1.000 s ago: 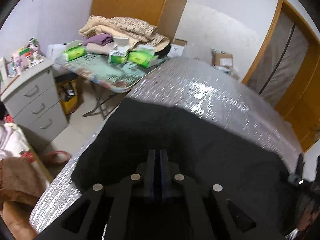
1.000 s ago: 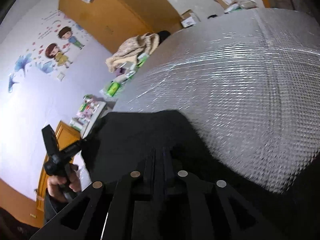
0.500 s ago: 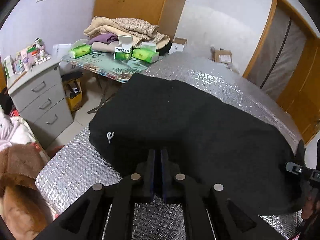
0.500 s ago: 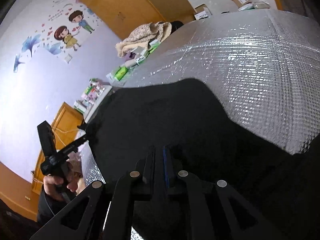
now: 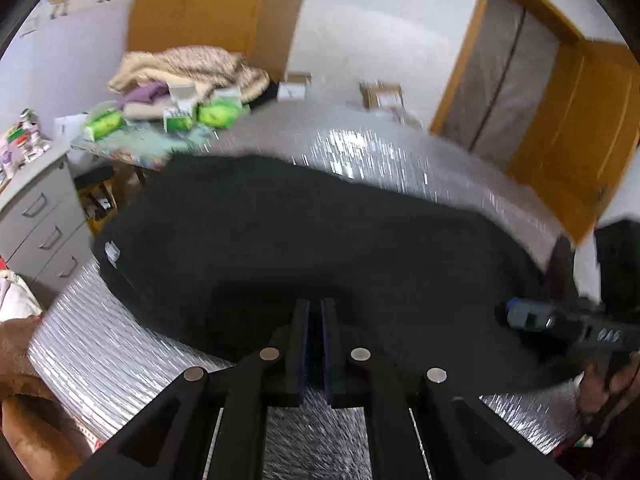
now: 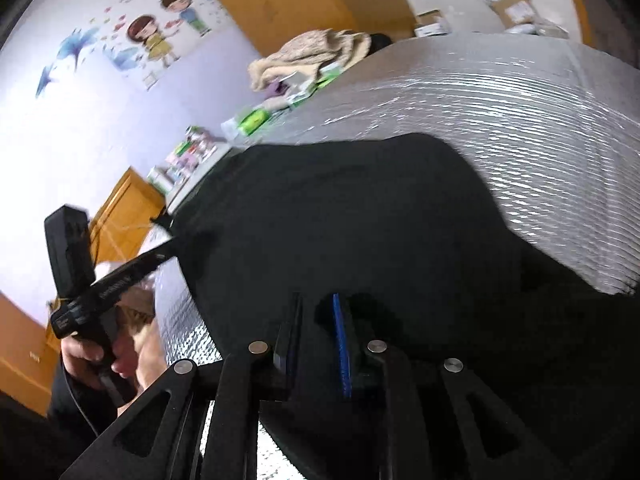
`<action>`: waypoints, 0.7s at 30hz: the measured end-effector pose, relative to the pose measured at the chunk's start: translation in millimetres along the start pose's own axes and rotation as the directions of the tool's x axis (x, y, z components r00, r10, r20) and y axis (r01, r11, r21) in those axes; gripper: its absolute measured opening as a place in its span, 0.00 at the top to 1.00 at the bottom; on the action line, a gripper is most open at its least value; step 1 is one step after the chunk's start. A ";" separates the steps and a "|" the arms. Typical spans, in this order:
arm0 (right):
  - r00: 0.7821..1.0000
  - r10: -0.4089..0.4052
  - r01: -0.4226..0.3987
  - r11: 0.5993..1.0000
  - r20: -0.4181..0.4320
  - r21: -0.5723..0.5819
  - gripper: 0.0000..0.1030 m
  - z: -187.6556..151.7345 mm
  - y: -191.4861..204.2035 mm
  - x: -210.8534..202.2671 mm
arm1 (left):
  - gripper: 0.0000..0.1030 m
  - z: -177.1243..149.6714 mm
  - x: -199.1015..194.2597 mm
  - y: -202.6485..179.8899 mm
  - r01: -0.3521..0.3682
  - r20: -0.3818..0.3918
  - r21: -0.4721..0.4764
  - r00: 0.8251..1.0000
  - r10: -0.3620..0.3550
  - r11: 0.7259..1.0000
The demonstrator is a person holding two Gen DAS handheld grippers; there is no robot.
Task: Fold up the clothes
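Observation:
A black garment point(image 5: 312, 240) lies spread flat on the silver quilted surface point(image 5: 120, 352); it also fills the right wrist view point(image 6: 340, 232). My left gripper point(image 5: 316, 308) is at the garment's near hem, its jaws close together with a thin gap, and nothing clearly between them. My right gripper point(image 6: 318, 304) is over the near edge of the garment with its jaws parted and empty. The right gripper shows at the right edge of the left wrist view point(image 5: 532, 316), and the left gripper at the left of the right wrist view point(image 6: 120, 276).
A grey drawer unit point(image 5: 36, 216) stands left of the surface. A side table point(image 5: 132, 148) beyond it holds green tissue packs point(image 5: 218, 114) and piled blankets point(image 5: 192, 68). Boxes point(image 5: 380, 94) sit on the floor by a wooden door point(image 5: 568, 132).
Both grippers have carried the garment's edge back towards me and laid it flat. The right gripper's jaws have opened and let go of the cloth. The left jaws stay close together.

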State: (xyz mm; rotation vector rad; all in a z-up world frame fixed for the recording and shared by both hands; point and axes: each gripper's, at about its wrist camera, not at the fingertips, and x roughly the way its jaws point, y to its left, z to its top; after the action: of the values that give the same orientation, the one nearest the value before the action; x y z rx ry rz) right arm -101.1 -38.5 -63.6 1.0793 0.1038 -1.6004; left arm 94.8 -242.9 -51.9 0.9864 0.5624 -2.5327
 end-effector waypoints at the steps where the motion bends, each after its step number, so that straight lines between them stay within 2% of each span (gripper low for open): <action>1: 1.000 -0.001 0.001 1.000 -0.007 -0.018 0.83 -2.1 2.8 0.9 | 0.96 -4.5 -2.3 -1.1 -0.001 0.018 0.008 1.000 0.001 1.000; 6: 1.000 -0.017 0.016 0.996 -0.012 -0.089 0.83 -10.3 11.7 0.6 | 0.96 -13.1 -13.8 -2.2 -0.042 0.033 0.029 0.999 0.041 0.999; 10: 1.000 0.014 -0.012 0.985 0.008 -0.171 0.83 -9.9 30.5 1.3 | 0.96 -2.5 -15.5 -12.8 -0.137 0.076 0.043 0.988 0.133 0.990; 12: 1.000 0.008 -0.004 0.975 0.015 -0.223 0.83 -12.8 42.0 5.6 | 0.96 3.8 -10.4 -14.5 -0.190 0.073 0.030 0.980 0.188 0.981; 15: 1.000 -0.015 0.016 0.958 0.007 -0.286 0.83 -20.2 55.0 15.9 | 0.95 2.7 -1.3 -14.5 -0.232 0.034 0.028 0.972 0.231 0.972; 21: 0.998 -0.055 0.050 0.953 -0.006 -0.298 0.85 -28.8 52.6 18.7 | 0.95 -5.0 -2.1 -17.3 -0.251 0.054 0.036 0.967 0.249 0.967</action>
State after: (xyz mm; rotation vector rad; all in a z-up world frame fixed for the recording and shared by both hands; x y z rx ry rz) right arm -40.4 -53.8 -68.5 0.8580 0.3745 -1.5652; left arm 91.0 -225.4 -49.8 0.9423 0.3469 -2.3450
